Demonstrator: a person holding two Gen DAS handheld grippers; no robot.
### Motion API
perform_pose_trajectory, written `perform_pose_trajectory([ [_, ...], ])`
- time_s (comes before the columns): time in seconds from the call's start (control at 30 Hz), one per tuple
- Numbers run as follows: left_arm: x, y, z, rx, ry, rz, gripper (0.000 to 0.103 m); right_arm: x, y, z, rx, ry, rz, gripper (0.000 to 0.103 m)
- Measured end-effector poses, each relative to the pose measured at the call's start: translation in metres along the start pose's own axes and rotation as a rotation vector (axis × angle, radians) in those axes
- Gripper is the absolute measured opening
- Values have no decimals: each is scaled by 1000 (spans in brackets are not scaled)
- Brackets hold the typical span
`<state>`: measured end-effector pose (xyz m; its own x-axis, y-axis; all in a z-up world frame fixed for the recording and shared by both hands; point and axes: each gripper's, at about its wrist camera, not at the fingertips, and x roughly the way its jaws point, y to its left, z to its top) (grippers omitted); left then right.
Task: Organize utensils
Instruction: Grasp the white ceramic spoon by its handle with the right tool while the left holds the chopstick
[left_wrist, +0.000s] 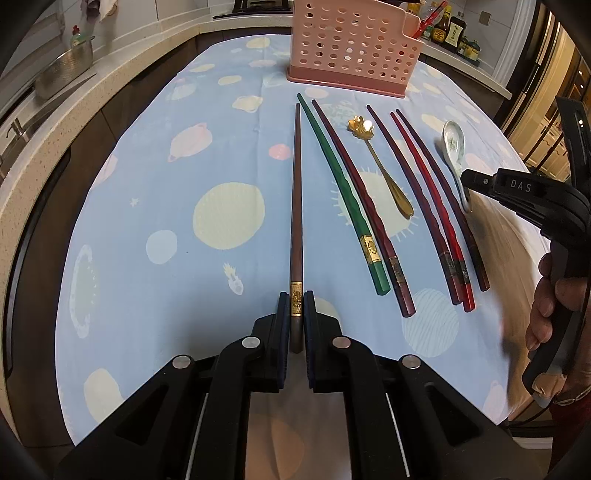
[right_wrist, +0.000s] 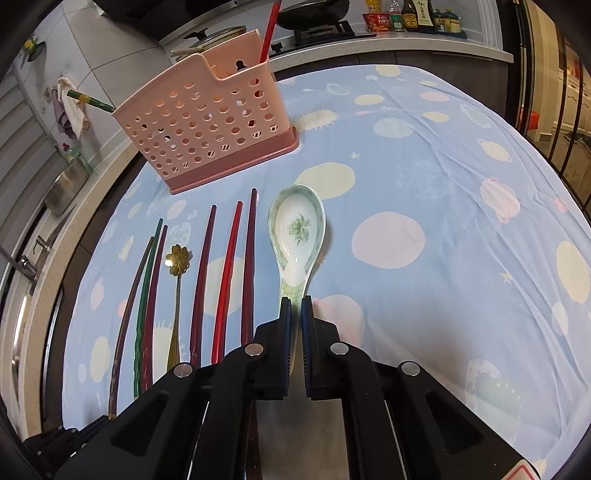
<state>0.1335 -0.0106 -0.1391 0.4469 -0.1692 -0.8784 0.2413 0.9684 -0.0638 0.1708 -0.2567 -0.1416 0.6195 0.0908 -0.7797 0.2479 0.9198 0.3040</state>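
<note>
A: What is shown, largest first?
B: A pink perforated holder (right_wrist: 207, 125) is stood at the far end of the planet-print cloth (right_wrist: 424, 177). A brown chopstick (left_wrist: 296, 192), gold-banded, is clamped by the left gripper (left_wrist: 296, 306).
A: And smaller?
B: A white, green-patterned ceramic spoon (right_wrist: 297, 229), lying rightmost in the row, is pinched at its handle by the right gripper (right_wrist: 294, 306).

The left gripper (left_wrist: 296, 301) pinches the gold-banded end of a brown chopstick (left_wrist: 296, 206) lying on the blue tablecloth (left_wrist: 147, 206). To its right lie a green chopstick (left_wrist: 341, 192), dark red chopsticks (left_wrist: 417, 184), a gold spoon (left_wrist: 382, 166) and a ceramic spoon (left_wrist: 453, 144). A pink holder (left_wrist: 354, 48) stands near the table's far edge.
</note>
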Motion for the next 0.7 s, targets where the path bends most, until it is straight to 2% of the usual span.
perform_pose_trajectory([
  [0.7,0,1,-2,-9,-6,-9,7,1,10,-13,-21,3,11,9],
])
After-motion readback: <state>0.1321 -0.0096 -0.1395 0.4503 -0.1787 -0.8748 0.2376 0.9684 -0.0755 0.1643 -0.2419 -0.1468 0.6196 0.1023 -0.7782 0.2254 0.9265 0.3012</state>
